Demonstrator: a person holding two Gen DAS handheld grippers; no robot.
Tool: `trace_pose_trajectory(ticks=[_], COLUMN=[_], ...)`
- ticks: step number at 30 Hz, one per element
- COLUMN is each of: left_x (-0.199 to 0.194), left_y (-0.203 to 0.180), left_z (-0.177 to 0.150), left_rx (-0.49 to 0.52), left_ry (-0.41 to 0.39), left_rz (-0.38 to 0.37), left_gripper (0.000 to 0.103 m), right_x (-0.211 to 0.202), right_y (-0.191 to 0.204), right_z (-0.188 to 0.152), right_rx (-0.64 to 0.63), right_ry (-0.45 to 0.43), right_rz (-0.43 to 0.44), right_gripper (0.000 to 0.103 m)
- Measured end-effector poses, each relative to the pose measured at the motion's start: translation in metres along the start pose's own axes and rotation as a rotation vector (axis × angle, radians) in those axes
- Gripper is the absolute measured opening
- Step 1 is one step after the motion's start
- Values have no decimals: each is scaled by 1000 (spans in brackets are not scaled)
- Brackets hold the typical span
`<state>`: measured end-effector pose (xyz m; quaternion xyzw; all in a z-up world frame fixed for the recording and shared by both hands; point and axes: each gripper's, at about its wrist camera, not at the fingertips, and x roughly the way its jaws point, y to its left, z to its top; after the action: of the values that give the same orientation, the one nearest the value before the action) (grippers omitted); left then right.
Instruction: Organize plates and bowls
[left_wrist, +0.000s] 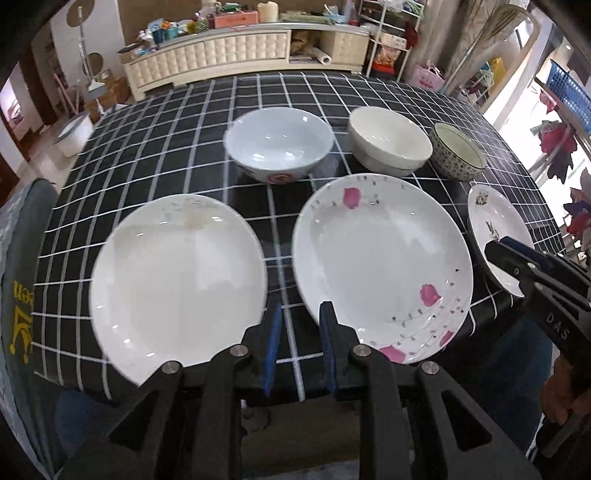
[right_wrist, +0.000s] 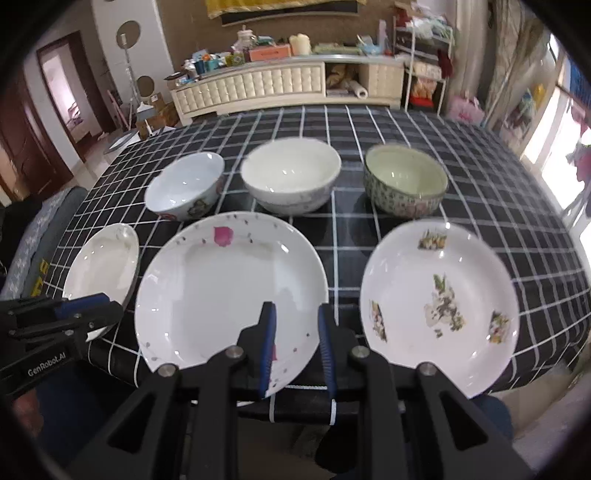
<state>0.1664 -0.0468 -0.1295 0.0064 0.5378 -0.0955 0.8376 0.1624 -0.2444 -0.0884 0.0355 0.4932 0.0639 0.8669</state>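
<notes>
left gripper (left_wrist: 297, 317), jaws narrowly apart and empty, hangs over the gap between plain white plate (left_wrist: 177, 280) and rose-petal plate (left_wrist: 380, 266); either rim lies just beside it.

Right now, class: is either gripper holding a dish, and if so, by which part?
Nothing is held. The left gripper and right gripper both have an empty gap between their fingers, above the table's near edge.
</notes>
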Motion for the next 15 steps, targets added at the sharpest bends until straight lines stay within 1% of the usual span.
trace_pose_trajectory(ticks=[2,5,6,9,12,15], left_x=[8,19,24,37,43,51], left_y=[-2,0,2,1,2,6], left_z=[4,10,12,16,21,25], left_rx=[-8,-32,-41,-27,-18,-23], left_ry=[17,44,57,71,67,78], left_rz=[-29,-69,-78,-61,-46,-50], left_gripper=[19,19,19,19,19,19], right_x=[6,12,15,22,28,35], right_y=[-6,-11,-12,-17,-16,-15], right_z=[1,1,1,3,5,7], right_rx=[18,14,18,32,36,31], right_ry=[15,22,30,46,63,84], right_rz=[3,-25,-20,-15,-7,-2], right_gripper=[27,27,27,27,27,27])
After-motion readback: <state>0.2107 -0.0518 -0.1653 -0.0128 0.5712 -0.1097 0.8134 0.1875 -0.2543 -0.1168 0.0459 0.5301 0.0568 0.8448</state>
